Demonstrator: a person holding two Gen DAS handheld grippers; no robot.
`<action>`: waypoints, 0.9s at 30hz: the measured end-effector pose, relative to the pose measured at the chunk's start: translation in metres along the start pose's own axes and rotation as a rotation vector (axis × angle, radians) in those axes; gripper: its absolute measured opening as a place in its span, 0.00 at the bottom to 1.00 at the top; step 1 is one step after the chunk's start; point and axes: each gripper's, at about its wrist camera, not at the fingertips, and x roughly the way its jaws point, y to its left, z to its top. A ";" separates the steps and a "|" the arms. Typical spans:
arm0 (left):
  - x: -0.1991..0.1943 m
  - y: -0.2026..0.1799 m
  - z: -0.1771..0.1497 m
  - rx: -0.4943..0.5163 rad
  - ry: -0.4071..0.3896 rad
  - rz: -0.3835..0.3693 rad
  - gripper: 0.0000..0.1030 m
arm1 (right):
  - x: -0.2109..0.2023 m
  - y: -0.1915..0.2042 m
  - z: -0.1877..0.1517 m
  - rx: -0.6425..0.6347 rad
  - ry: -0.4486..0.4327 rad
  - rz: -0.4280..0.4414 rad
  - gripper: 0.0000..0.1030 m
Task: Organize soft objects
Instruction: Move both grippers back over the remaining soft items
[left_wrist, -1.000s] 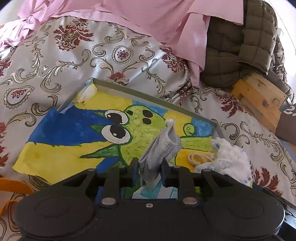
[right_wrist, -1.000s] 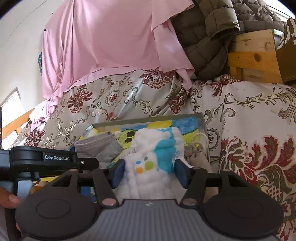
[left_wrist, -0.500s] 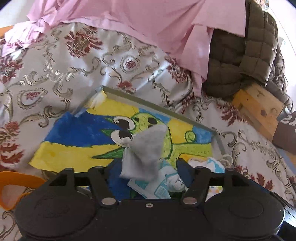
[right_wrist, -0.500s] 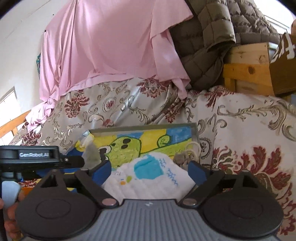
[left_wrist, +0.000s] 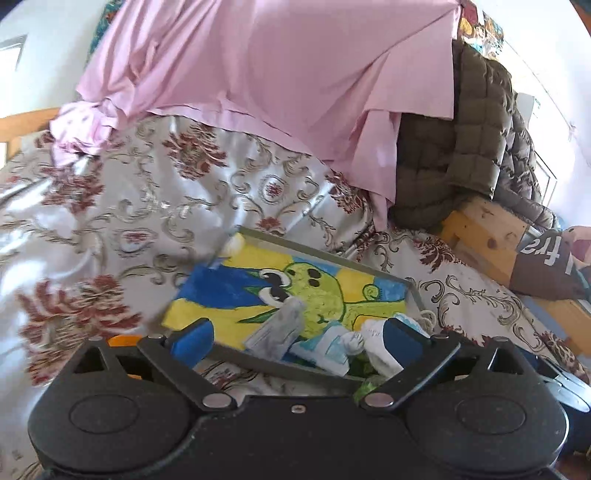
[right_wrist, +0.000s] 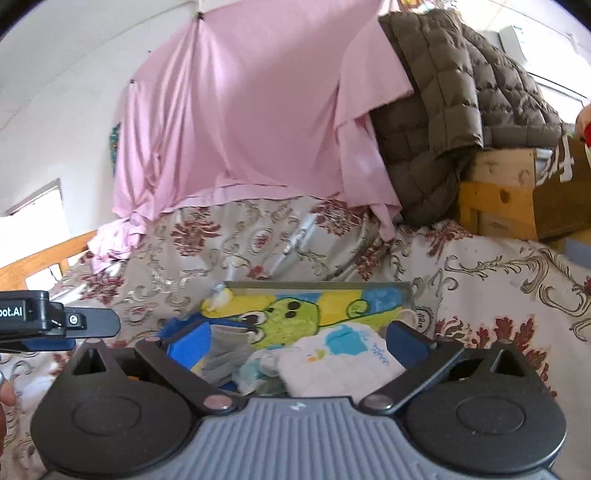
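Now both tongs stand released, their jaws having just been opening. At lower centre of the left view, the grey sock (left_wrist: 282, 326) lies on the painted tray (left_wrist: 325, 254), beyond the left gripper (left_wrist: 295, 338), touching neither pad. In the right view, the white towel (right_wrist: 343, 356) rests low in the frame between the spread pads of the right gripper (right_wrist: 297, 341), free of them. A second ago each pair was clenched on its cloth; both cloths now lie on the tray, smaller in frame
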 end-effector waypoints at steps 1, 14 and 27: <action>-0.010 0.003 -0.002 -0.009 -0.008 0.005 0.96 | -0.006 0.004 -0.001 -0.005 -0.003 0.010 1.00; -0.101 0.031 -0.036 0.059 -0.013 -0.002 0.99 | -0.089 0.054 -0.030 -0.038 -0.039 0.037 1.00; -0.151 0.058 -0.066 0.153 0.047 -0.007 0.99 | -0.133 0.076 -0.059 -0.040 0.041 0.021 1.00</action>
